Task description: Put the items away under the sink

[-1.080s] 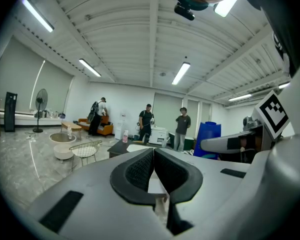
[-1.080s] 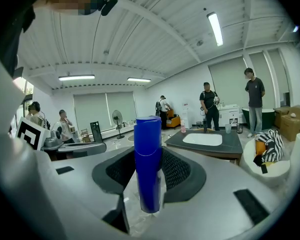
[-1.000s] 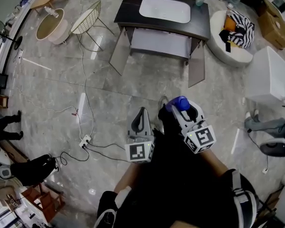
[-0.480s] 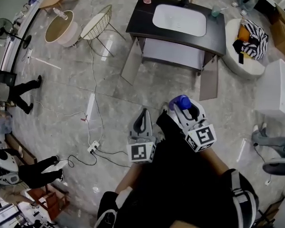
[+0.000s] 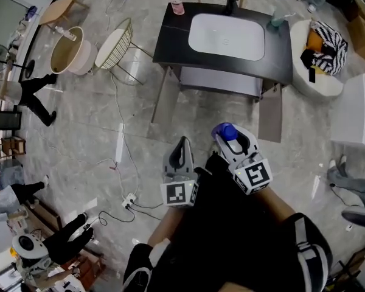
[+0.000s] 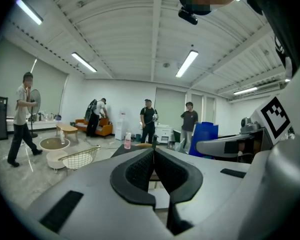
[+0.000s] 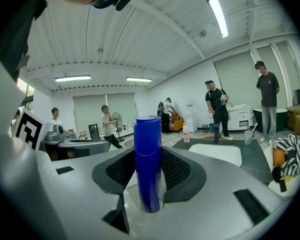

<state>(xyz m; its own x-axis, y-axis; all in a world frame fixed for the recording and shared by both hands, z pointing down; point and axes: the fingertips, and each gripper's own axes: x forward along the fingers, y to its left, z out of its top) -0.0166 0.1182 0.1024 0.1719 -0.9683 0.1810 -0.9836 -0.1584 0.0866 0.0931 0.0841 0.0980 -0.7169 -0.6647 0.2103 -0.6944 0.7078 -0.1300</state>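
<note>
Clamping blue bottle (image 7: 148,159), right gripper (image 7: 149,173); left gripper (image 6: 153,159) closed.

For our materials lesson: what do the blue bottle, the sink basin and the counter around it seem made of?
Blue bottle: probably plastic; smooth, soft sheen, with a seam line below the cap. Sink basin: likely glazed ceramic; smooth, plain white. Counter: dark stone or laminate, fairly matte; the look leaves it open.

Grey marble floor (image 5: 79,120), white ribbed ceiling (image 6: 115,24), strip lights (image 6: 187,63), wire chair (image 5: 114,44), round low table (image 5: 66,48).
</note>
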